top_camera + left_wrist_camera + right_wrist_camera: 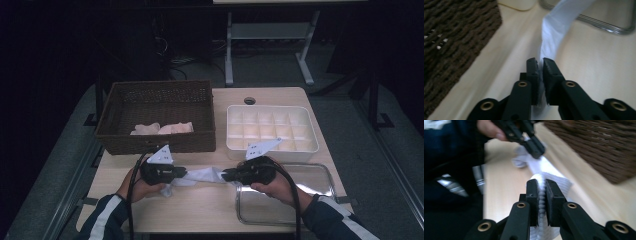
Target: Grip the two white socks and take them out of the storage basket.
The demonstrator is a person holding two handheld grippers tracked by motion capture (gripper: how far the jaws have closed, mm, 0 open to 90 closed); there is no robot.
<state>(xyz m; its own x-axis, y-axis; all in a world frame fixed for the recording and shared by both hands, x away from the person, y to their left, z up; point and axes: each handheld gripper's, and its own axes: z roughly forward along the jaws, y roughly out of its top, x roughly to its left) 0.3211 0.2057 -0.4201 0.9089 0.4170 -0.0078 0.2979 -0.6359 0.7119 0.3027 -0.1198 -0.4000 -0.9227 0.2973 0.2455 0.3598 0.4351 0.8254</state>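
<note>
White sock stretched between two grippers

Left gripper (186, 173) and right gripper (223, 175) each have fingers clamped on one end of the white sock (204, 175), taut just above the surface (200, 210); folding or carrying it to the divided tray (272, 129) likely comes next.

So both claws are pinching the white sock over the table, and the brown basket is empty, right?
Not quite. The left claw and the right claw do pinch the white sock over the table, but the brown basket is not empty: the high view shows pale cloth items lying inside it.
</note>
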